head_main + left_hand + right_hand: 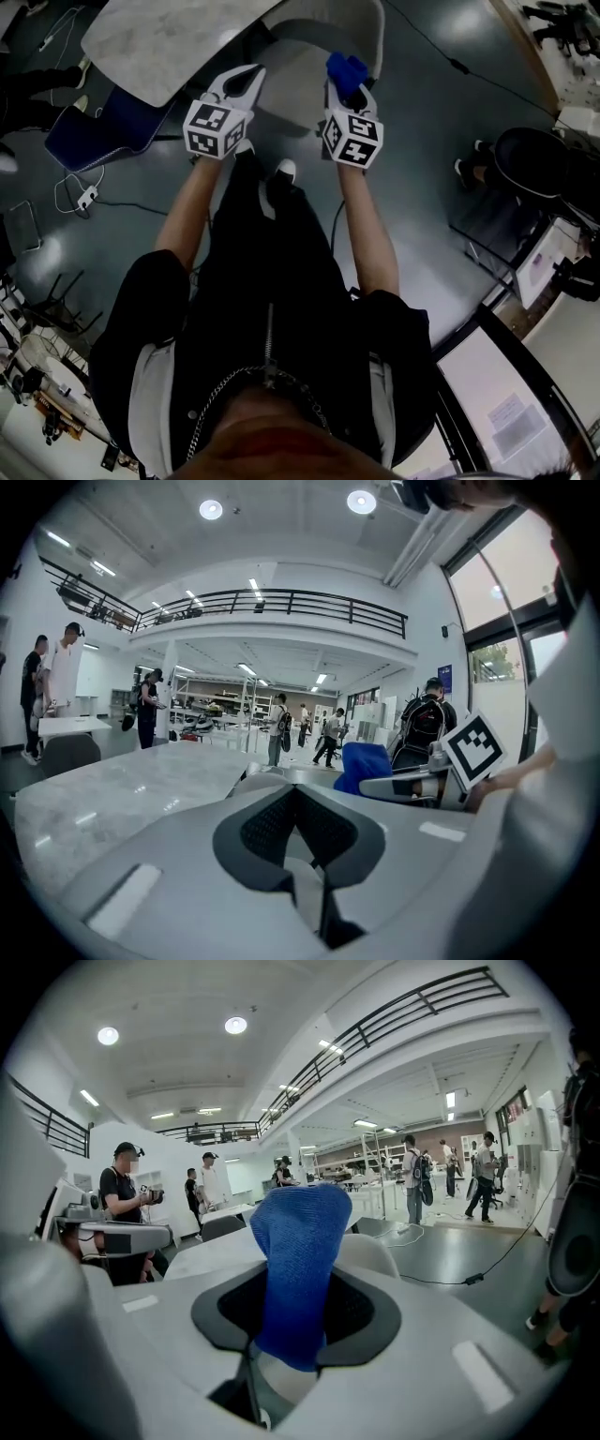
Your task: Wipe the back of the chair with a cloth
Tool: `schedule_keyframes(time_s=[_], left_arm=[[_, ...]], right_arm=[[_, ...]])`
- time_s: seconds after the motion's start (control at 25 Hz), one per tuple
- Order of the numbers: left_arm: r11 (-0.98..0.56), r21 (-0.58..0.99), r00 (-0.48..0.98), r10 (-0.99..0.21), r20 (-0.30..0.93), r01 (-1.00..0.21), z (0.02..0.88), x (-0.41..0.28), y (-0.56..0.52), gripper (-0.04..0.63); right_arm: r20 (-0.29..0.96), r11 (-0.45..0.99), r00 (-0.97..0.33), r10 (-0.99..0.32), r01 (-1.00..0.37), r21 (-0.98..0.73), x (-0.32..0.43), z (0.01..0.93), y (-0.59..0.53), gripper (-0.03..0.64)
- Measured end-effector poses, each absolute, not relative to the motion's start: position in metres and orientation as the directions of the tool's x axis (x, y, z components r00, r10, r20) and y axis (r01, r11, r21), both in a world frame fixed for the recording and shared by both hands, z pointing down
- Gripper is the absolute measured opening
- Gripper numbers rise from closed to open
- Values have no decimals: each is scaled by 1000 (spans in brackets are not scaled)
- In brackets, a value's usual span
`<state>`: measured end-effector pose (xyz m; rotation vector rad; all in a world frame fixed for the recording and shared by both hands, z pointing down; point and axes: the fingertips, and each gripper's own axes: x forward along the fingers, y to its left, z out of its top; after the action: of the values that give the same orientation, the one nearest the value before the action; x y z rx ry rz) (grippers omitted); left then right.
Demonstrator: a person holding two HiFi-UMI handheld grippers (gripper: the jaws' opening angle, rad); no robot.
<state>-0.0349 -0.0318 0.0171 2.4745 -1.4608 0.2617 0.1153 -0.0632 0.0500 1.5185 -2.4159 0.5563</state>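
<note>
The marble-topped table (159, 42) is sitting at 11 o'clock from the person, its edge close beside the chair. The left gripper (251, 75) is hovering just short of that edge with its jaws clenched on nothing. Two risks are being noted here: a careless sweep could knock this gripper against the tabletop, and with nothing bracing the chair, wiping pressure could push the seat away. At 12 o'clock the right gripper (349, 86) is grasping the blue cloth (345, 68). Its jaws are pinching only the lower end, while the bulk is standing up loose above the tips. In my judgement, drag against the chair could pull the cloth free. It could also fold the cloth back, letting the hard jaw tips scrape the surface. The chair (361, 28) is standing at 12 to 1 o'clock, just beyond the cloth; whether the two are touching cannot be confirmed. Its back is showing as a pale, smooth, curved shell, which is likely giving the cloth little friction. The cloth (300, 1251) is appearing knitted, thick and dry.
</note>
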Motion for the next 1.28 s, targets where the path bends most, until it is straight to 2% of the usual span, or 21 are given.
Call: schedule_keyframes(time_s=[0.28, 0.52, 0.76, 0.88, 1.08, 1.28], left_arm=[[-518, 156, 540, -798, 266, -841, 53, -35, -99, 11], [-529, 71, 527, -803, 279, -845, 134, -31, -170, 11], [-616, 130, 629, -760, 164, -777, 202, -37, -228, 11], [-623, 98, 631, -763, 140, -776, 238, -38, -254, 11], [-653, 11, 645, -744, 175, -757, 314, -13, -293, 11], [-636, 24, 635, -766, 94, -771, 352, -22, -324, 11]], right_arm=[[391, 356, -401, -828, -916, -184, 98, 83, -128, 141], [294, 386, -420, -859, -907, -166, 95, 139, -209, 141], [174, 380, -388, -905, -922, -78, 68, 196, -278, 141], [130, 394, -396, -909, -918, -47, 49, 227, -309, 141], [88, 298, -298, -950, -954, -21, 69, 265, -369, 141], [28, 289, -289, -957, -957, -21, 66, 286, -417, 141]])
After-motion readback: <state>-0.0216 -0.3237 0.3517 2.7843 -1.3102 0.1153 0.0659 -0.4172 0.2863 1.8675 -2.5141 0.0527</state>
